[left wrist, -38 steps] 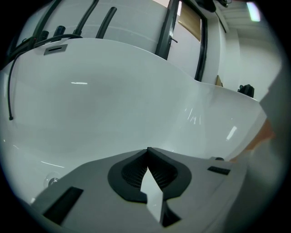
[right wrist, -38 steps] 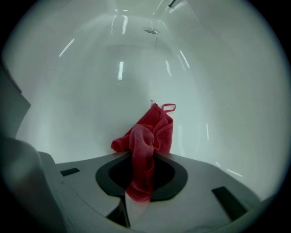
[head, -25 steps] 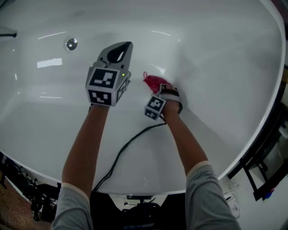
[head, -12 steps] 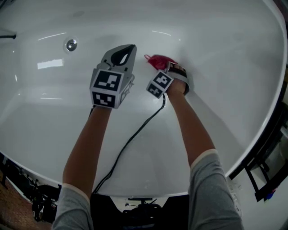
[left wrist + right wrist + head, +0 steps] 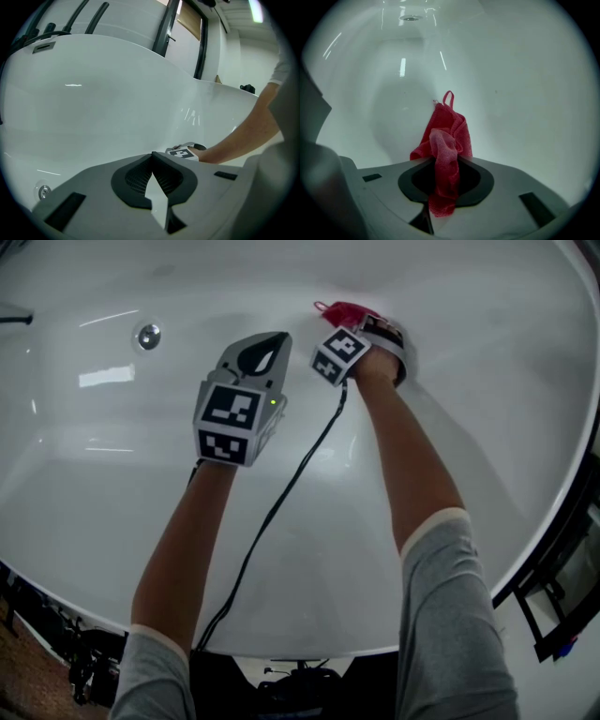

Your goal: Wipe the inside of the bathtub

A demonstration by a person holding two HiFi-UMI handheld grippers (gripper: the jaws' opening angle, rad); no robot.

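Note:
A white bathtub [image 5: 487, 381] fills the head view. My right gripper [image 5: 356, 324] is far up the tub's inner wall, shut on a red cloth [image 5: 344, 311]. In the right gripper view the red cloth [image 5: 443, 140] hangs out of the closed jaws and lies against the white wall, its small loop pointing up. My left gripper [image 5: 262, 341] hovers over the tub floor to the left of the right one, jaws shut with nothing between them. In the left gripper view the left gripper [image 5: 152, 154] faces the tub's far wall.
The round metal drain [image 5: 148, 334] sits at the upper left of the tub floor, also visible as the drain [image 5: 410, 18]. A black cable [image 5: 272, 512] runs from the right gripper back toward me. Beyond the tub's right rim stands a dark frame [image 5: 553, 587].
My right gripper has slid the red cloth up the tub wall, away from me. The left gripper has shifted slightly right and stayed shut.

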